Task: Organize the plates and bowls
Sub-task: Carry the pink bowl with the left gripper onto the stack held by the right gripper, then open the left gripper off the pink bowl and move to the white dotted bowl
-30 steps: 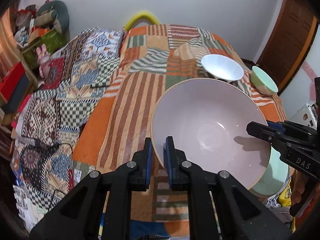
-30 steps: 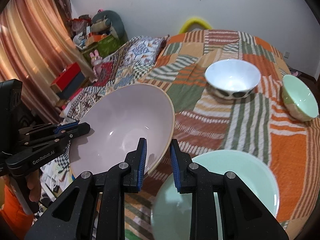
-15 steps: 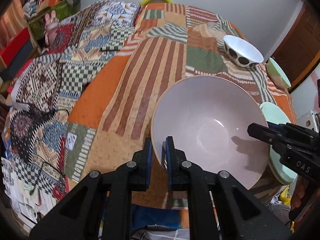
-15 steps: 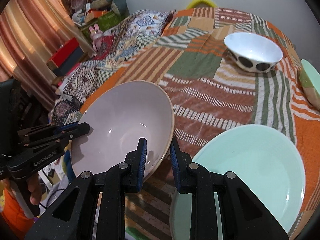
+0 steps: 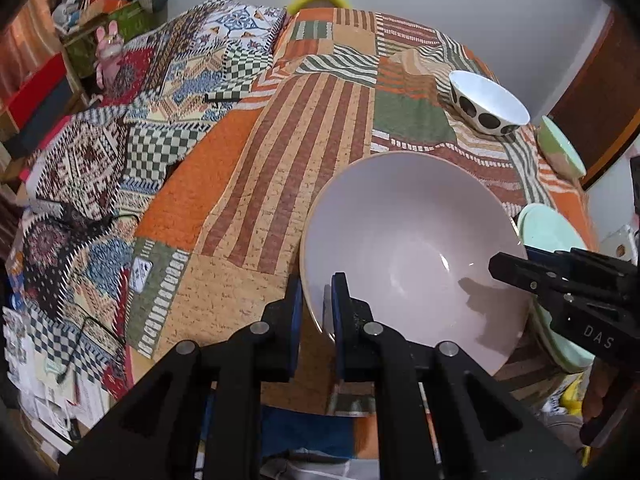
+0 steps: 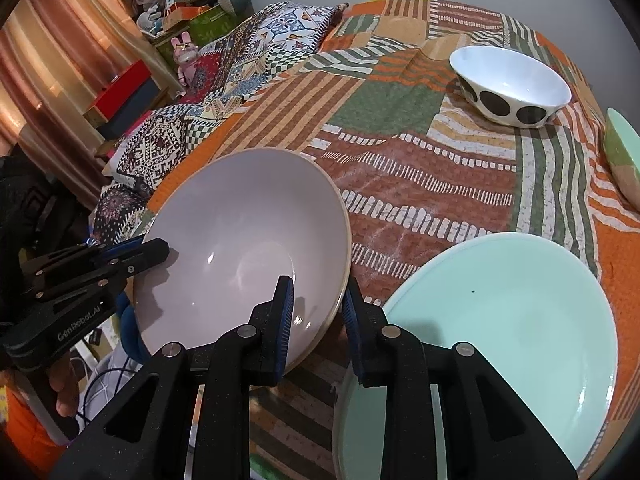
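Both wrist views close, angled down; share pink bowl (image 5: 416, 248).

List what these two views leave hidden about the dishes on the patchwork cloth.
- Pink bowl underside, both views: hidden by its own wall, so whether it rests on the cloth or is lifted is unclear.
- Green plate, left wrist view: mostly behind the pink bowl.
- Small green bowl, right wrist view: cut off by the right edge.

Left gripper (image 5: 316, 306) angled steeply down, jaws clamped on near-left rim. Right gripper (image 6: 318, 306) angled down too, jaws just opening, pads (image 6: 286, 312) slack around near-right rim.
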